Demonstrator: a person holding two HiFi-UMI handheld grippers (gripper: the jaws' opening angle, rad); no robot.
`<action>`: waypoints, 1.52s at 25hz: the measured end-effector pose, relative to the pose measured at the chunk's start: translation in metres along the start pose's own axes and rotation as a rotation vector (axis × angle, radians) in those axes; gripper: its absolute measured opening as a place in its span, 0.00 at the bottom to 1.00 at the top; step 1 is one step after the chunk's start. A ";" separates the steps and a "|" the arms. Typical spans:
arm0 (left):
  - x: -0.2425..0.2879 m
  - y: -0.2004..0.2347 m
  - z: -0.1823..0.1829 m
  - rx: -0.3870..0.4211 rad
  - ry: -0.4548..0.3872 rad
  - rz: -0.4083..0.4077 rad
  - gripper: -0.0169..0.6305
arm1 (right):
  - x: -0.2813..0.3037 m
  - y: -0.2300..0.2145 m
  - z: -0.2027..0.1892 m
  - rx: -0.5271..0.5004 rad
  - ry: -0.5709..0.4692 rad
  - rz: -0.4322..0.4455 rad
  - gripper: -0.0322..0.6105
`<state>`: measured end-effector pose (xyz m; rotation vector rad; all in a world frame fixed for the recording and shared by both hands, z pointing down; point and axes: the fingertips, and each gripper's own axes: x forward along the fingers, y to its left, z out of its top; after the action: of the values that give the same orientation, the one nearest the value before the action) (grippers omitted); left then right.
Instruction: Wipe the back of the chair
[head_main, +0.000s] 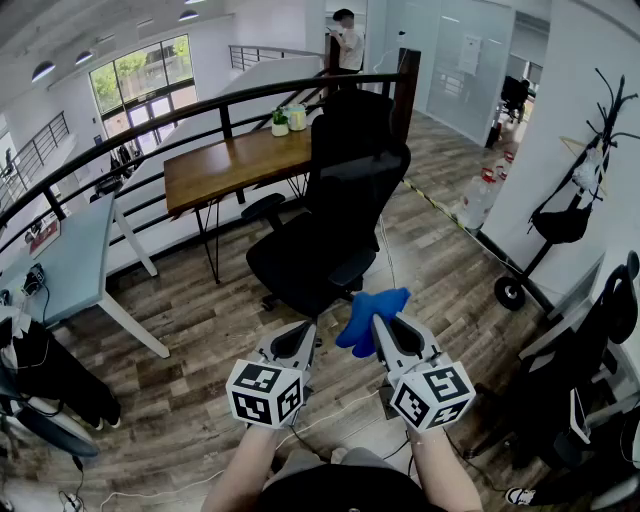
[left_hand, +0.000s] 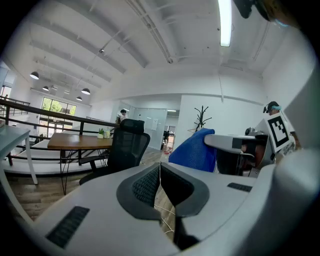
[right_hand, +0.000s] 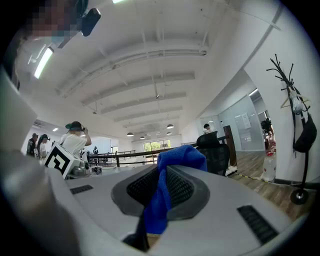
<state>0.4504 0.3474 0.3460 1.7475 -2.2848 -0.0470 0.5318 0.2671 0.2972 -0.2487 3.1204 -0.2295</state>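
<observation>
A black office chair (head_main: 335, 200) stands ahead of me on the wood floor, its mesh back (head_main: 352, 160) rising beside the wooden desk. The same chair (left_hand: 122, 145) shows in the left gripper view and its back (right_hand: 215, 150) in the right gripper view. My right gripper (head_main: 378, 322) is shut on a blue cloth (head_main: 368, 316), which bunches up past the jaws (right_hand: 170, 175). My left gripper (head_main: 305, 335) is shut with nothing in it, its pads (left_hand: 150, 182) pressed together. Both grippers hang short of the chair's seat, apart from it.
A wooden desk (head_main: 235, 160) with small plants sits behind the chair against a dark railing (head_main: 150, 125). A grey table (head_main: 60, 260) is at the left. A coat stand (head_main: 590, 170) and a wheeled object (head_main: 510, 290) stand right. A person (head_main: 347, 40) stands far back.
</observation>
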 end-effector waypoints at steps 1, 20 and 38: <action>0.002 -0.001 0.000 0.000 0.001 -0.002 0.05 | 0.000 -0.002 -0.001 0.003 0.003 0.002 0.14; 0.011 -0.006 -0.006 -0.035 -0.004 0.028 0.05 | 0.011 -0.013 -0.012 0.067 0.019 0.097 0.14; 0.078 0.189 0.036 -0.075 -0.007 0.021 0.05 | 0.209 -0.013 -0.017 0.064 0.024 0.088 0.14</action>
<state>0.2453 0.3200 0.3611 1.6885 -2.2753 -0.1332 0.3271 0.2237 0.3180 -0.1081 3.1320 -0.3327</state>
